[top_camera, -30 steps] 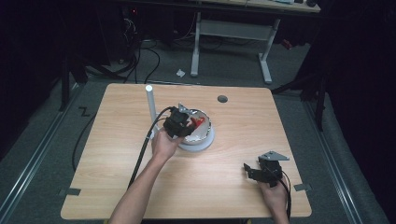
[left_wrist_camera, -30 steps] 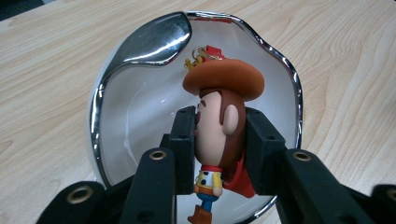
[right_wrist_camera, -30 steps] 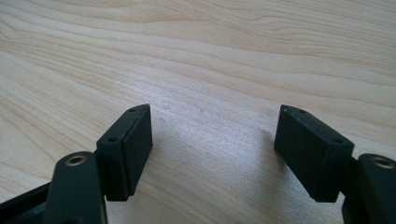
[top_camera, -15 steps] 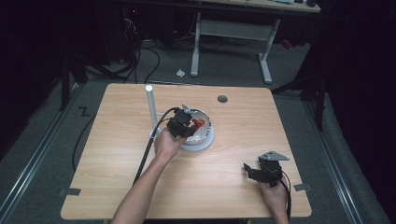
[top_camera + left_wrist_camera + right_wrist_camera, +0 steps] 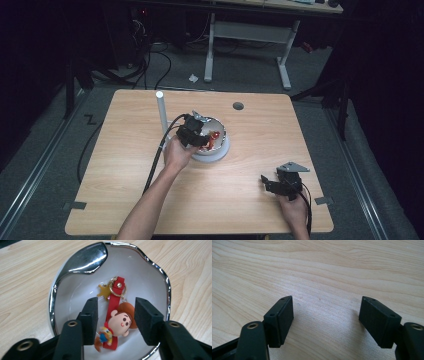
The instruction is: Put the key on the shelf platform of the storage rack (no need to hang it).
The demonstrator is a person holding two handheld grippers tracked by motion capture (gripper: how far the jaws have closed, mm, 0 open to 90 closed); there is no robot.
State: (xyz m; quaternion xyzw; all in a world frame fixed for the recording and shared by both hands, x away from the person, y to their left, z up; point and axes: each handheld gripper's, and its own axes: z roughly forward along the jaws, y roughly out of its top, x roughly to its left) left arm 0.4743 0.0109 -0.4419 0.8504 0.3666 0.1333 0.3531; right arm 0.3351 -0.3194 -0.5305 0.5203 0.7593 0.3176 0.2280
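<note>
At the centre of the high view, the left gripper (image 5: 200, 134) is held over a white bowl (image 5: 220, 150) with a chrome rim, which stands on the table (image 5: 125, 125). In the left gripper view, a keychain (image 5: 115, 322) is seen lying inside the bowl, at the middle and lower part of the frame: a small cowboy figure on a red strap, with a gold star charm (image 5: 104, 291) and a ring (image 5: 117, 289) at its upper end. The jaws are spread apart, one on each side of the figure's head, and nothing is gripped; whether the pads touch the figure cannot be told. Such straddling suggests that the jaws are lined up either to take the keychain or to leave it there. At the lower right of the high view, the right gripper (image 5: 272, 184) is kept low over bare wood, well apart from the bowl, its jaws wide and empty, probably parked out of the way. A white post (image 5: 162, 112) stands upright just left of the bowl.
</note>
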